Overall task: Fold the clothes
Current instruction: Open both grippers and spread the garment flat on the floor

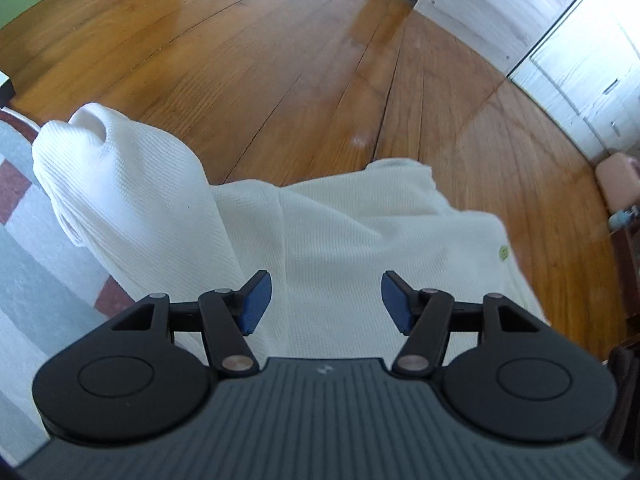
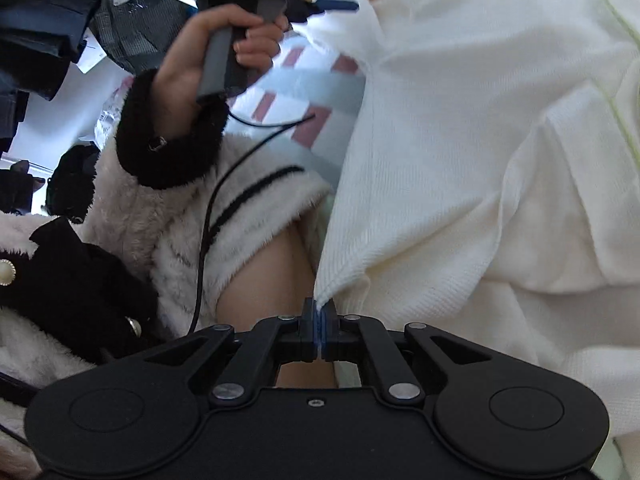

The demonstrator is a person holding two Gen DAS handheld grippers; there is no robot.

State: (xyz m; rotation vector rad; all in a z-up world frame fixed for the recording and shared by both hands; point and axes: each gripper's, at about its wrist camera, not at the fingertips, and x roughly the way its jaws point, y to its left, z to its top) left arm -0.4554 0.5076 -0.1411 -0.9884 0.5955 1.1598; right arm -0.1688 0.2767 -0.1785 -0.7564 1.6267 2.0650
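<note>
A white knitted garment (image 1: 360, 232) lies spread over a surface edge, with one bunched part (image 1: 120, 176) rising at the left. My left gripper (image 1: 326, 292) hovers just above it, open, its blue pads (image 1: 256, 304) wide apart with nothing between them. In the right wrist view the same garment (image 2: 480, 160) fills the right side. My right gripper (image 2: 319, 308) is shut on its pointed hem corner (image 2: 332, 276). The left gripper (image 2: 336, 4) shows at the top there, held by a hand (image 2: 200, 52).
A grey-and-white cover with red squares (image 1: 24, 240) lies under the garment. Beyond is a wooden floor (image 1: 280, 60) and white cabinets (image 1: 580, 60). A person's fluffy white jacket with black cuff (image 2: 172, 160) and a trailing cable (image 2: 204, 232) are close. Dark clothes (image 2: 48, 32) are piled behind.
</note>
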